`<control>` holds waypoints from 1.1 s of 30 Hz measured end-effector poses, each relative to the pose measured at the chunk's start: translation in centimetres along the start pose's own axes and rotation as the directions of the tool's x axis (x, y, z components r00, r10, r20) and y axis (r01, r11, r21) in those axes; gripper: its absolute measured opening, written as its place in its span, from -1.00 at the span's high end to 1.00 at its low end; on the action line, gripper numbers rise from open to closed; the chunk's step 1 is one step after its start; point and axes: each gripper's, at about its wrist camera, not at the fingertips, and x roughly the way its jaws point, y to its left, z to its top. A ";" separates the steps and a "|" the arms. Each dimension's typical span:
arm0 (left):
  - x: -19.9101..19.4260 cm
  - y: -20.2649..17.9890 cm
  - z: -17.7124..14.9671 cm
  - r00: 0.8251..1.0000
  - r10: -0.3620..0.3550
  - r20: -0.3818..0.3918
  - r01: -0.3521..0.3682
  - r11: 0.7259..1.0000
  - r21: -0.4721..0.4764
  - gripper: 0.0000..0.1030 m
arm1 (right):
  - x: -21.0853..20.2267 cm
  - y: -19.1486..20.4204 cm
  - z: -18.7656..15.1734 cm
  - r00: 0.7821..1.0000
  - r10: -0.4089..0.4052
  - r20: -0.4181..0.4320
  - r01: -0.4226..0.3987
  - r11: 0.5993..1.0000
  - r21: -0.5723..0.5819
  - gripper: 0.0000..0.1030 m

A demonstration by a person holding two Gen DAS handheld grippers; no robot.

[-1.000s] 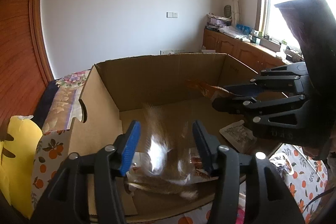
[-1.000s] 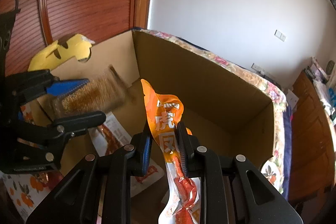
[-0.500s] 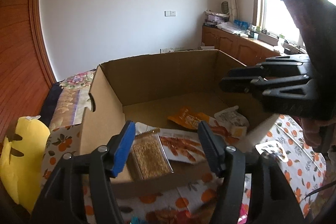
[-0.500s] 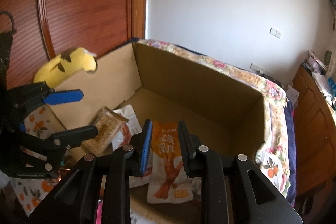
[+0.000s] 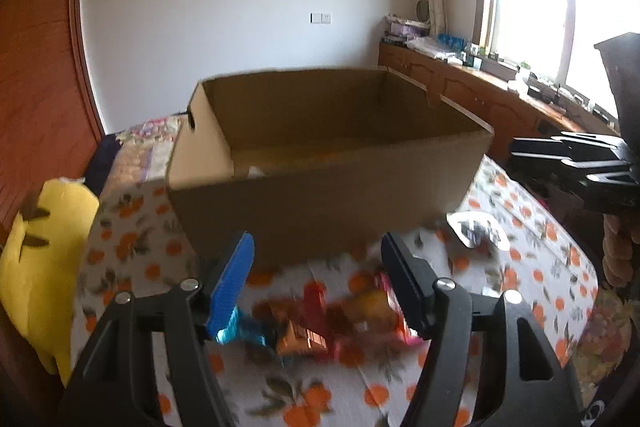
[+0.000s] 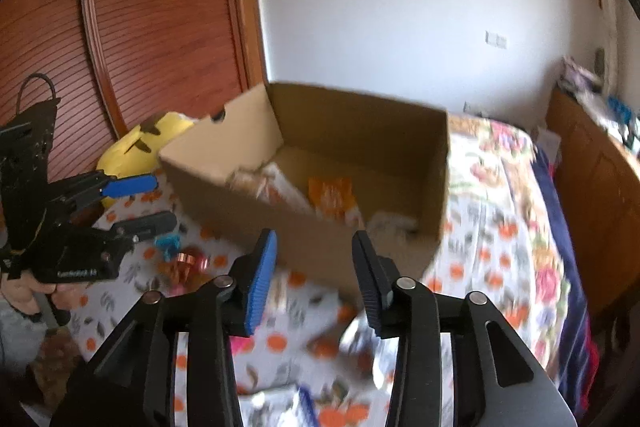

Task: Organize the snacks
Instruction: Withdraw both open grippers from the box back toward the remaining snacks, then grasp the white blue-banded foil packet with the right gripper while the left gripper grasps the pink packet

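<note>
The bed [image 5: 132, 255], spread with an orange-print cover, is the work surface; everything else lies on it. A yellow plush toy [image 5: 44, 259] sits at its edge beside the wooden wardrobe [image 6: 132, 27] and takes no part in the task.

The cardboard box [image 5: 328, 203] stands open-topped in the middle of the bed, which lets packets be dropped in from above. It serves as the collecting point: in the right wrist view an orange snack packet [image 6: 332, 195] and paler packets [image 6: 272, 187] lie flat on its floor.

The loose snacks [image 5: 316, 323] not yet sorted lie in a blurred heap of red, gold and teal wrappers on the bed, just in front of the box's near wall. A silver packet [image 5: 476, 231] lies apart, near the box's right corner.

The left tongs [image 5: 320, 283] hang above that heap with jaws opening and nothing between them, probably readying a grasp on the next wrapper. The right tongs [image 6: 312, 279] are likewise empty, jaws opening, and point at the box's near wall, with further blurred packets on the bed below them. Both are thus released, consistent with a return from the box toward the remaining pile.
</note>
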 end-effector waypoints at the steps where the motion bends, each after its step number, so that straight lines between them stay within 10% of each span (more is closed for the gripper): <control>1: -0.1 -0.2 -0.7 1.000 0.005 -0.004 -0.005 1.000 0.002 -0.30 | -0.2 0.1 -1.4 1.000 -0.002 -0.017 0.002 1.000 0.013 0.13; 19: -2.6 -1.8 -8.5 1.000 -0.005 -0.015 0.004 0.999 -0.051 -0.30 | -1.7 1.9 -13.0 0.996 0.024 -0.085 -0.007 0.981 0.192 -0.30; 33: -4.2 -1.8 -10.0 1.000 0.016 -0.020 -0.017 0.997 -0.074 -0.30 | -0.5 2.8 -15.2 0.990 0.110 -0.089 -0.078 0.949 0.306 -0.44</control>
